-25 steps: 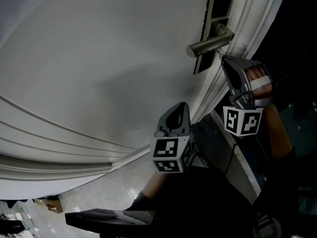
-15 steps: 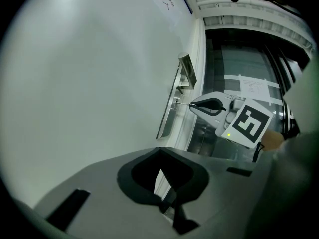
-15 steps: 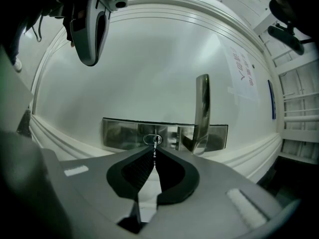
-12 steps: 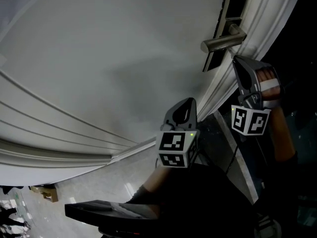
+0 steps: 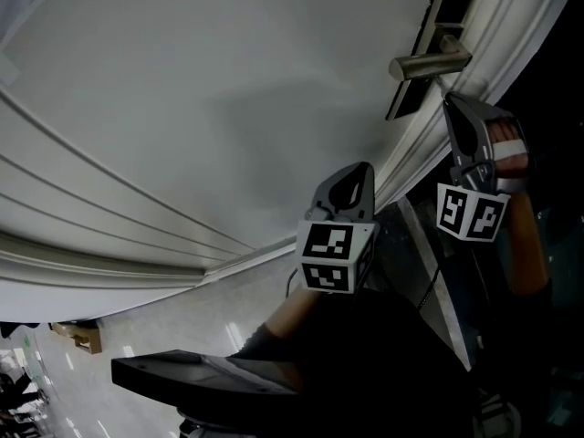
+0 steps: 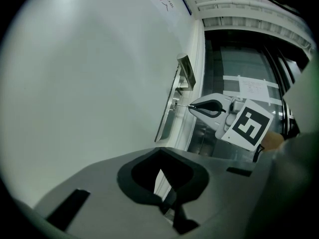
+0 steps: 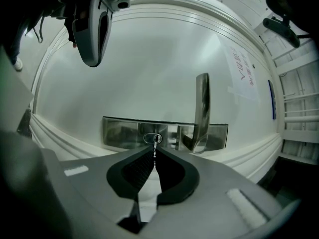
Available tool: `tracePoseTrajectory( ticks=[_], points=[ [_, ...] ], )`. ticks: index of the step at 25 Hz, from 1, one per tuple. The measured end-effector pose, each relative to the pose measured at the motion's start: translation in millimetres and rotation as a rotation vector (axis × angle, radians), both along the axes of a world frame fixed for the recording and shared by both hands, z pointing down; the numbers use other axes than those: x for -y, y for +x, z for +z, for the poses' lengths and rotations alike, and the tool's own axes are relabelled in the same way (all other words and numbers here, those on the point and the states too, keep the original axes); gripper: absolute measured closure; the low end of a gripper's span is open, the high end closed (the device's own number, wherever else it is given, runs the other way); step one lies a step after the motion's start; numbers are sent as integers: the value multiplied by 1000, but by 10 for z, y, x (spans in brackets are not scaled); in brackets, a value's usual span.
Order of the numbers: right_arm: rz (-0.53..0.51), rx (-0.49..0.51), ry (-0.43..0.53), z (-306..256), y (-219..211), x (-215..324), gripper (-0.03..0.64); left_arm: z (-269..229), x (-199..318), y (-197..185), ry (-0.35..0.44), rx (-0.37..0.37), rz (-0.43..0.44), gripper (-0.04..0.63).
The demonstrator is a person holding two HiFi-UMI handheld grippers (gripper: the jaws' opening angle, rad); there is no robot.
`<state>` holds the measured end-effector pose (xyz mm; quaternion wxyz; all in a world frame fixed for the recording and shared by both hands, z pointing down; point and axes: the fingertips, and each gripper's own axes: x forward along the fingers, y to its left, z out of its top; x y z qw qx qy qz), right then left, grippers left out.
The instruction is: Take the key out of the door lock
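One thin metal key (image 7: 155,144) pinched by right hand-held gripper (image 7: 155,152).

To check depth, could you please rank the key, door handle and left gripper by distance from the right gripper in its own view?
1. Key: pinched in the right gripper's jaws, straight ahead.
2. Door handle: just right, on the door.
3. Left gripper: upper left, farthest.

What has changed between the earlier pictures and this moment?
Almost nothing. In the head view the door handle, the right gripper and the left gripper slid together toward the upper right, so probably only the head moved. The right gripper remains at the lock, shut on the key; the left one remains lower, shut and empty.
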<state>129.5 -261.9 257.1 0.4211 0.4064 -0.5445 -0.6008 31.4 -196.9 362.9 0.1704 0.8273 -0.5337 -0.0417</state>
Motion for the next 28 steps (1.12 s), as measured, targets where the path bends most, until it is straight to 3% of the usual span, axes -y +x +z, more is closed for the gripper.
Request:
tracePoseTrajectory(
  ticks=[9,13,19,28],
  points=[
    [8,3,1,2,11,19,604,-40,72,-53,9,-8,-14,595],
    [16,57,-19,11,37,-87,604,-52,57,-120,9,-19,-32,595],
    [34,228,-56,28,128,-430,604,-186,11,-24,61,-18,21,595],
    [40,609,-130,134,160,-752,604,-242,-28,299,96,57,131,595]
  ],
)
